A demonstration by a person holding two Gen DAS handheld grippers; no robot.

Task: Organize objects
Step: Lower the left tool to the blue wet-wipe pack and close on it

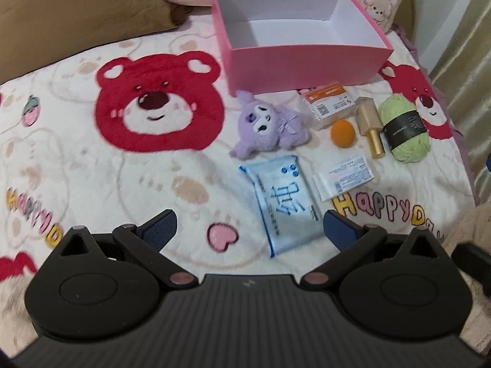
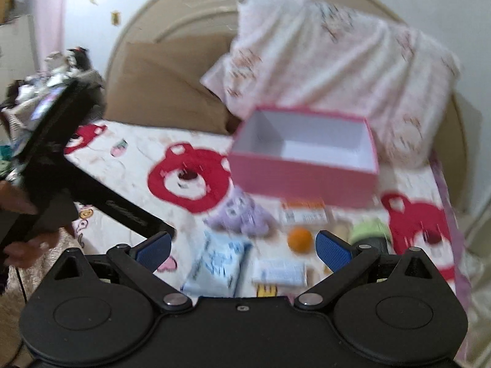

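An empty pink box [image 1: 302,61] [image 2: 302,173] with a white inside stands on the bed blanket. In front of it lie a purple plush toy [image 1: 270,124] [image 2: 242,214], an orange-labelled packet [image 1: 330,104] [image 2: 303,213], an orange ball [image 1: 342,134] [image 2: 300,239], a gold bottle [image 1: 369,124], green yarn [image 1: 403,127] [image 2: 368,230], a blue tissue pack [image 1: 282,205] [image 2: 218,265] and a white sachet [image 1: 343,181] [image 2: 280,271]. My left gripper [image 1: 250,230] hovers open over the tissue pack. My right gripper [image 2: 244,248] hangs open, higher, above the same items.
The blanket [image 1: 107,168] carries red bear prints. A brown pillow [image 2: 165,92] and a pale patterned pillow [image 2: 337,61] lean on the headboard behind the box. In the right wrist view, a hand [image 2: 27,245] holds the other gripper's black body at the left.
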